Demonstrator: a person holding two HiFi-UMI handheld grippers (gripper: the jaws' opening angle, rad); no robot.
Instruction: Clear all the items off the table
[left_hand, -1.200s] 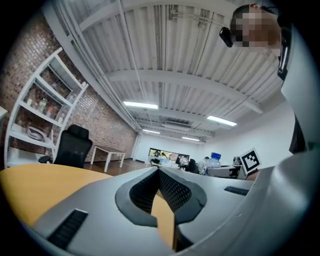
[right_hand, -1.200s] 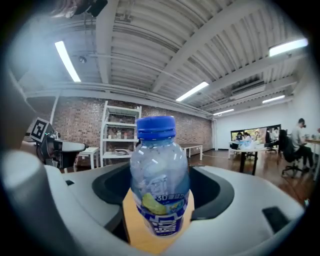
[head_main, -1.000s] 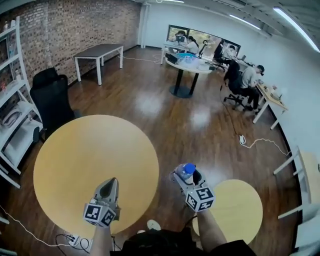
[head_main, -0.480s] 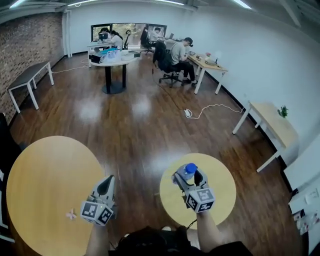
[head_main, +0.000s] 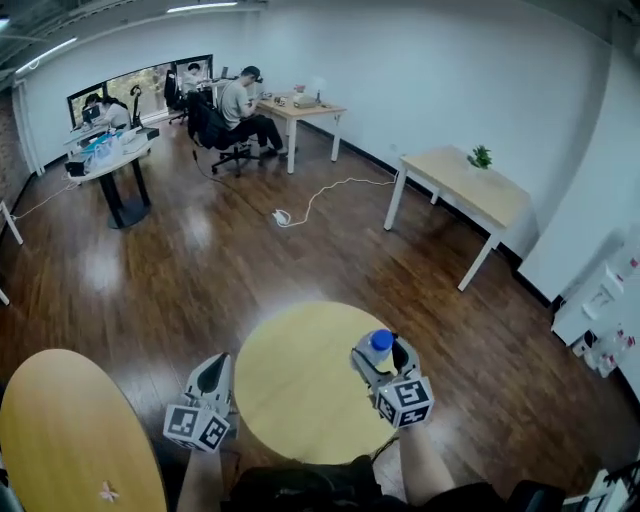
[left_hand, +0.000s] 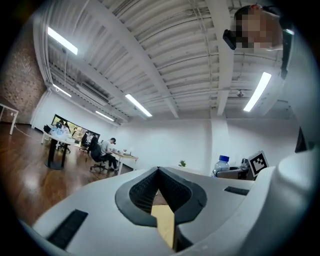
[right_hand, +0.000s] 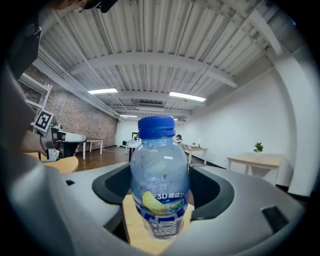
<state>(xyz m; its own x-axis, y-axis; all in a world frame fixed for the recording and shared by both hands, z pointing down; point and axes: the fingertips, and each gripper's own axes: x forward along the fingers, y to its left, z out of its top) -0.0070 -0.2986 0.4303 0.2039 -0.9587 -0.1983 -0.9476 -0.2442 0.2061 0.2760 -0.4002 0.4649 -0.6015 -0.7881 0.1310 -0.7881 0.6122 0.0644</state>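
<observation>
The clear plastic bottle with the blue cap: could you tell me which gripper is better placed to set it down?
Right. The right gripper holds the clear blue-capped bottle upright above the small round wooden table; the left gripper is shut and empty.

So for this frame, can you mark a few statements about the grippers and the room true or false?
1. The right gripper is closed on a blue-capped bottle. True.
2. The left gripper carries a cup. False: nothing is between its jaws, which meet at the tips.
3. The bottle lies on its side on the small round table. False: it stands upright between the right gripper's jaws.
4. A small potted plant stands on the rectangular table by the white wall. True.
</observation>
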